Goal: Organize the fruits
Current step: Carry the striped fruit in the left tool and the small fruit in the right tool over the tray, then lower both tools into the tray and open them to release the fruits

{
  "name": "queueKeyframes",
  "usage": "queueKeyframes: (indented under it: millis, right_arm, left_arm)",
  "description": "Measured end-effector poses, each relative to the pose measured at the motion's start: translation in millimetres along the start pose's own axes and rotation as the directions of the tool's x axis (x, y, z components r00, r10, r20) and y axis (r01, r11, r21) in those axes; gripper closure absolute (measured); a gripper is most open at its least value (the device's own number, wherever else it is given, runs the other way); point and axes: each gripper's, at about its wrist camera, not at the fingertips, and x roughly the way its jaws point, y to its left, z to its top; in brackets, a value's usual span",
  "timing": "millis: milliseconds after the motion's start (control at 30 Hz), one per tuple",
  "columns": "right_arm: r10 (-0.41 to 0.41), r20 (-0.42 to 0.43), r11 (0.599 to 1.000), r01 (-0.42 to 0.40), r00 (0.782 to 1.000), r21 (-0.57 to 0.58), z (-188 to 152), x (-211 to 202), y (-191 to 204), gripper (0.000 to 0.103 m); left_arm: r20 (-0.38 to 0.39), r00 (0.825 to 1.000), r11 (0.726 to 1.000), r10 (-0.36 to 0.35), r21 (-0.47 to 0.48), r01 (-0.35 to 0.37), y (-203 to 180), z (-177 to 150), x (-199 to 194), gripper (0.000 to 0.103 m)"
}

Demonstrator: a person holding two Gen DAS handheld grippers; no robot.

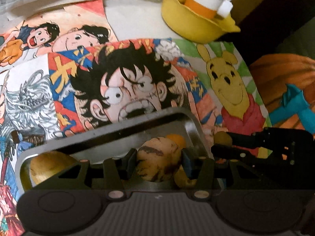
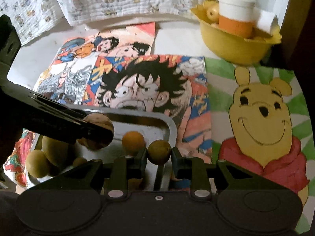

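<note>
- Left wrist view: left gripper (image 1: 159, 162) clamps a streaked tan fruit (image 1: 158, 160) over the metal tray (image 1: 110, 130), lower centre.
- Right wrist view: right gripper (image 2: 159, 154) pinches a small brown fruit (image 2: 159, 151) at the tray's right rim, lower centre.

Your metal tray (image 1: 189, 125) lies flat on the table with its far right corner rounded, and most of the fruit sits in it. A tan fruit streaked with dark brown (image 1: 158, 160) is pinched between your left gripper's (image 1: 158, 162) fingers, above the tray's near edge. A small round brownish fruit (image 2: 159, 152) is clamped in your right gripper (image 2: 159, 153), right at the tray's right rim. An orange fruit (image 2: 133, 140) rests inside near that rim. Several yellow-green fruits (image 2: 53, 151) cluster toward the tray's left end. The yellow bowl (image 2: 232, 43) at the table's far right corner holds pale yellow fruit (image 2: 212, 12).
</note>
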Motion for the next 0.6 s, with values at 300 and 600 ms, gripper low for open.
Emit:
queueKeyframes:
  millis: [300,600]
  right_arm:
    - [0.032,-0.059,0.999,-0.033,0.998,-0.013,-4,5,-3,0.075]
    - [0.041,-0.069,0.999,-0.043,0.997,-0.030,5,12,-4,0.074]
  left_arm:
    - [-0.044,0.999,0.999,0.026,0.025,-0.025,-9,-10,9,0.051]
    - [-0.087,0.993,0.997,0.082,-0.005,-0.083,-4,-6,18,0.051]
